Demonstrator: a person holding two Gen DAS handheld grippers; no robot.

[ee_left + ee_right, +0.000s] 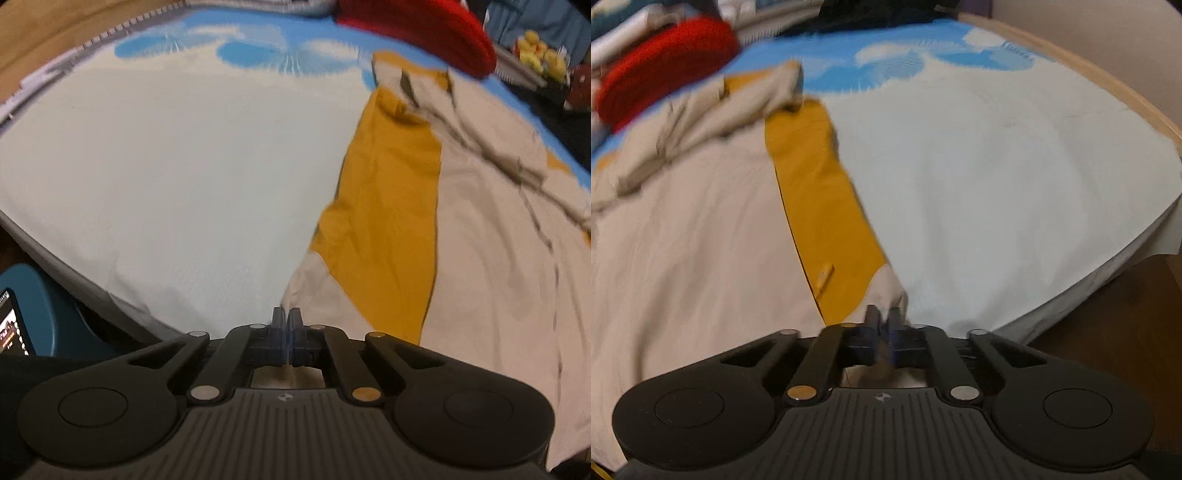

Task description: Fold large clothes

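Note:
A large beige and mustard-yellow garment lies spread on the bed, with a rumpled part at its far end. My left gripper is shut on the garment's near left corner, pinching beige cloth. In the right wrist view the same garment fills the left half, its yellow panel running away from me. My right gripper is shut on the garment's near right corner. Both views are blurred by motion.
The bed has a pale sheet with blue and white print at the far end. A red knitted item lies past the garment, also in the right wrist view. A phone sits at the left.

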